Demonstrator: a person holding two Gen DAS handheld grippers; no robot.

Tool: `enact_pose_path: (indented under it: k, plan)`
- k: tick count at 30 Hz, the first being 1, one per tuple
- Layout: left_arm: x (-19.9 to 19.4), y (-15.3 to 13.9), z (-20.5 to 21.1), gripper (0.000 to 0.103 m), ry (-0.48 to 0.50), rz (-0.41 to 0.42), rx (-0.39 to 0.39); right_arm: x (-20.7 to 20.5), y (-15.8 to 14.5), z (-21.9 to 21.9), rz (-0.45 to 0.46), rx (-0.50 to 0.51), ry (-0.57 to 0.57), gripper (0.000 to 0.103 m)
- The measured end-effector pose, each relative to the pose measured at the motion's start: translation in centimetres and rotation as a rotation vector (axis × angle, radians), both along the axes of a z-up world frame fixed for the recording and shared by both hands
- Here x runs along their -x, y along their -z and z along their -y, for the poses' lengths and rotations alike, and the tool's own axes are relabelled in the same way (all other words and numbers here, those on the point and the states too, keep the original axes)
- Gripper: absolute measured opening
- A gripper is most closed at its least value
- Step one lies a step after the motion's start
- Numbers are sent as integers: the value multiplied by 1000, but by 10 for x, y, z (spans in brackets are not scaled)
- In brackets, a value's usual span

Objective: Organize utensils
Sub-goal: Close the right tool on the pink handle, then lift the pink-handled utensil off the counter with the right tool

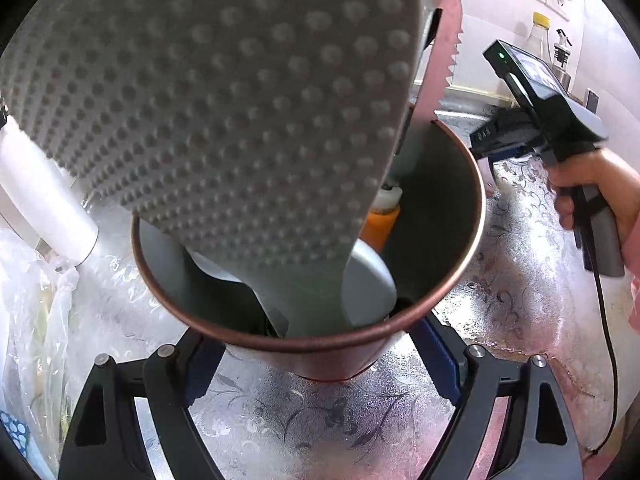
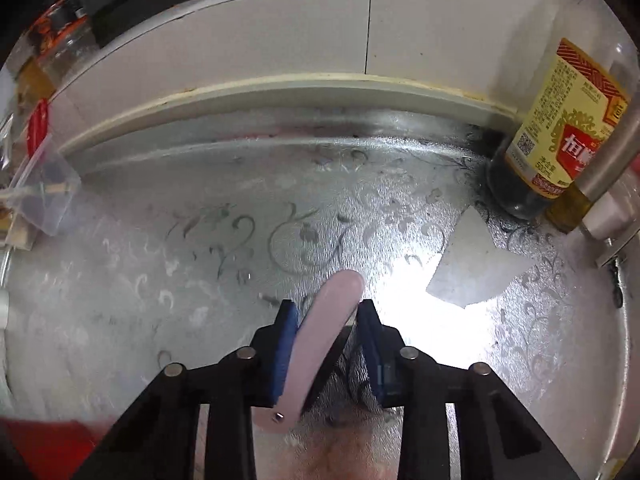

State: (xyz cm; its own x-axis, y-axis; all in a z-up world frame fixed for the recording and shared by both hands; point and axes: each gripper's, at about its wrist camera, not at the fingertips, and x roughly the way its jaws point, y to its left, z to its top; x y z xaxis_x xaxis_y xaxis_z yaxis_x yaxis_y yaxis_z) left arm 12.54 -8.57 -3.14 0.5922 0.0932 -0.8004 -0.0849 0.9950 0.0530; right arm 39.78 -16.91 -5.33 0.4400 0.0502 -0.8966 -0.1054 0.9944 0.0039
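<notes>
We see a table (image 2: pixel 200 272) covered in shiny silver foil printed with a floral pattern, running up to a white tiled wall (image 2: pixel 280 32) with a cream strip along its foot. A dark vinegar bottle (image 2: pixel 552 136) with a yellow and red label stands at the back right, and a clear plastic bag (image 2: pixel 44 184) lies at the left edge.

Our left gripper (image 1: pixel 320 360) has its jaws pressed against the sides of a copper-rimmed utensil holder (image 1: pixel 460 208), pinching it near its base. Inside the holder stand a large grey dimpled rice paddle (image 1: pixel 224 100), a serrated pink knife (image 1: pixel 444 60) and an orange-handled tool (image 1: pixel 380 224). To the right of the holder, a hand (image 1: pixel 592 188) holds the other device.

Our right gripper (image 2: pixel 326 332) pinches a pale pink handle (image 2: pixel 320 336) between its blue pads (image 2: pixel 286 344); the handle slants across the jaws, its rounded end sticking out ahead over the table. A whitish flat scraper (image 2: pixel 476 264) lies on the foil just to the right.
</notes>
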Motion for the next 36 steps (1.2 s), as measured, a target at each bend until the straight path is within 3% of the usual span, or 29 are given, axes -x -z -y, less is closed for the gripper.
enact_pose_path:
  k: [12, 16, 24, 29, 36]
  plan:
    - [24, 18, -33, 87, 10, 16, 31, 91, 2, 23, 13, -38, -48, 33]
    - [34, 25, -46, 87, 14, 17, 43, 120, 3, 33, 11, -62, -45, 27]
    - [55, 35, -69, 87, 21, 1, 60, 170, 8, 55, 8, -73, -43, 27]
    - [73, 40, -80, 87, 21, 7, 68, 178, 13, 61, 3, -40, -74, 27]
    - [99, 35, -101, 87, 25, 35, 61, 173, 5, 68, -8, -73, -57, 29]
